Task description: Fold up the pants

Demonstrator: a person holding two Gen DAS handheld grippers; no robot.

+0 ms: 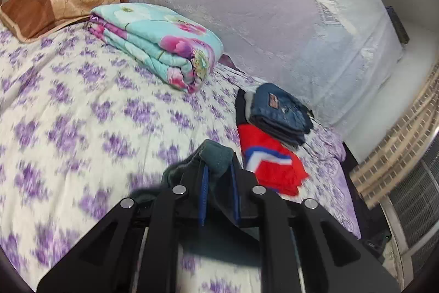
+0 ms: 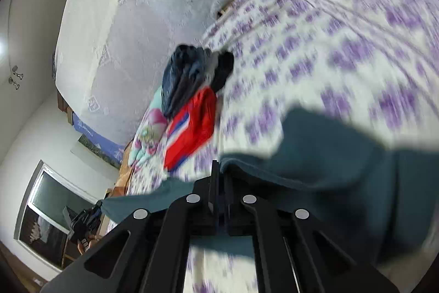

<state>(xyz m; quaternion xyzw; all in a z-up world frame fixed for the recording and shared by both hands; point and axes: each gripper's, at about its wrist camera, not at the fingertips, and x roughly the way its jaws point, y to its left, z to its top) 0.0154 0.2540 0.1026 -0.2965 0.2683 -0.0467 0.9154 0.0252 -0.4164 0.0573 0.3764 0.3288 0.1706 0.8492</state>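
Observation:
The dark teal pants [image 1: 175, 172] hang bunched over the purple-flowered bedsheet [image 1: 68, 106]. My left gripper [image 1: 218, 165] is shut on a fold of them, and the cloth sticks up between its blue pads. In the right wrist view the pants [image 2: 329, 164] spread wide across the lower right and pass under the fingers to the left. My right gripper [image 2: 219, 169] has its jaws pressed together on the hem of that cloth. The cloth looks sharp while the bed [image 2: 343, 26] behind it is blurred.
A folded stack of jeans [image 1: 282, 114] lies on a red, white and blue garment [image 1: 271, 166] at the bed's right edge. A folded floral quilt [image 1: 164, 45] and a brown pillow [image 1: 55, 7] lie further back. White lace netting [image 1: 274, 4] hangs along the far side.

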